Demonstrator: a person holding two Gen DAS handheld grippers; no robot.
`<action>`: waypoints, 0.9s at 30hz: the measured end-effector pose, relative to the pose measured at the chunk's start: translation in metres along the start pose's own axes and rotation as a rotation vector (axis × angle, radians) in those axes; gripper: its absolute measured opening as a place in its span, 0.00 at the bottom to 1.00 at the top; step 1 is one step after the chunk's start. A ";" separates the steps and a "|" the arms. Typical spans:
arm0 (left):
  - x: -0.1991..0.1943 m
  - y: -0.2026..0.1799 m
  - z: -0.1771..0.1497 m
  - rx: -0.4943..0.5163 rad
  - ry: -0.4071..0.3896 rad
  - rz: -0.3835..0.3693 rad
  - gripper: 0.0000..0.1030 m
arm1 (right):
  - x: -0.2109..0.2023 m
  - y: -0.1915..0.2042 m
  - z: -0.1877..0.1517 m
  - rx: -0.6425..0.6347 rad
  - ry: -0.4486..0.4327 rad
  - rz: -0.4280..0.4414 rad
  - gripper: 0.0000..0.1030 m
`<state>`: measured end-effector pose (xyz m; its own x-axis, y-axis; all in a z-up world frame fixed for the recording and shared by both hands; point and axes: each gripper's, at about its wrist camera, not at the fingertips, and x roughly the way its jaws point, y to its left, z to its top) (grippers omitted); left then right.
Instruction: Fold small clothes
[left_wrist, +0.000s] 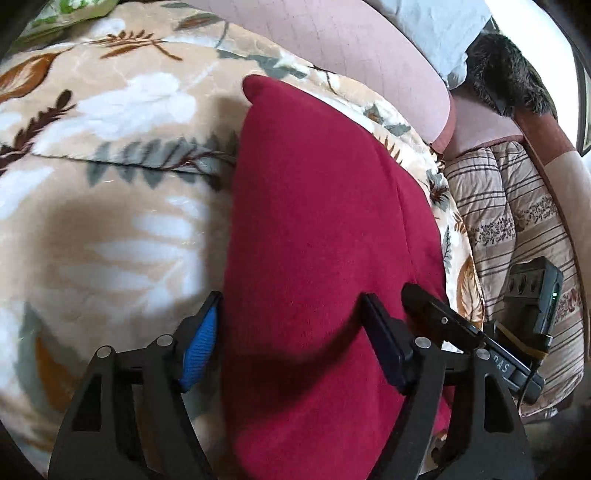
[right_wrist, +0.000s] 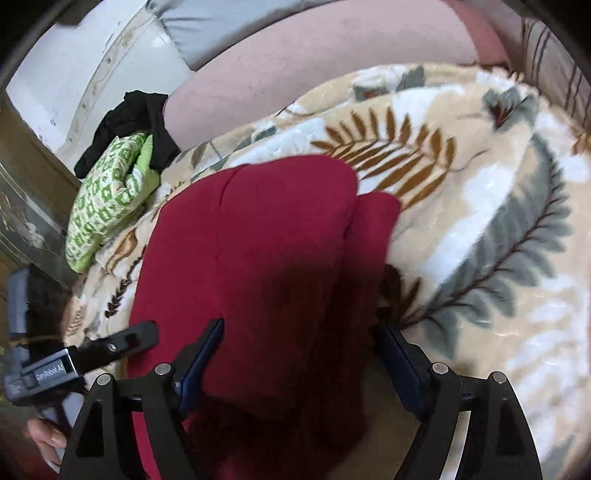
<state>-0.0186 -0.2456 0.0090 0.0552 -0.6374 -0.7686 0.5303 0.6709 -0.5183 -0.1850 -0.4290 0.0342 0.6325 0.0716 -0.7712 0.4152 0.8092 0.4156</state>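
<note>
A dark red garment (left_wrist: 314, 240) lies folded on a beige blanket with a leaf print (left_wrist: 110, 166). It also shows in the right wrist view (right_wrist: 251, 240), with a folded flap at its far right. My left gripper (left_wrist: 291, 314) is open and hovers over the garment's near end, fingers spread to either side of it. My right gripper (right_wrist: 303, 343) is open above the garment's near edge, holding nothing. The other gripper's finger (left_wrist: 436, 314) shows at the right of the left wrist view, and in the right wrist view (right_wrist: 122, 341) at the left.
A green patterned cloth (right_wrist: 110, 199) and a black garment (right_wrist: 136, 125) lie at the blanket's far left. A pink cushion (right_wrist: 314, 66) lies behind. A striped quilt (left_wrist: 517, 221) and a black device (left_wrist: 539, 295) lie to the right. A dark furry thing (left_wrist: 506, 77) sits at the far right.
</note>
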 end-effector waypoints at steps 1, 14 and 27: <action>0.001 -0.004 0.000 0.021 -0.009 0.010 0.73 | 0.001 0.002 0.000 -0.005 -0.007 0.002 0.76; -0.098 -0.015 -0.065 0.129 -0.050 0.092 0.48 | -0.067 0.069 -0.029 -0.133 0.006 0.072 0.34; -0.147 -0.015 -0.124 0.197 -0.119 0.299 0.49 | -0.106 0.102 -0.091 -0.180 -0.026 -0.032 0.47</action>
<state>-0.1392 -0.1155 0.0832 0.3240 -0.4715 -0.8202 0.6275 0.7559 -0.1867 -0.2699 -0.3011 0.1145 0.6381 0.0310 -0.7693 0.3134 0.9022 0.2963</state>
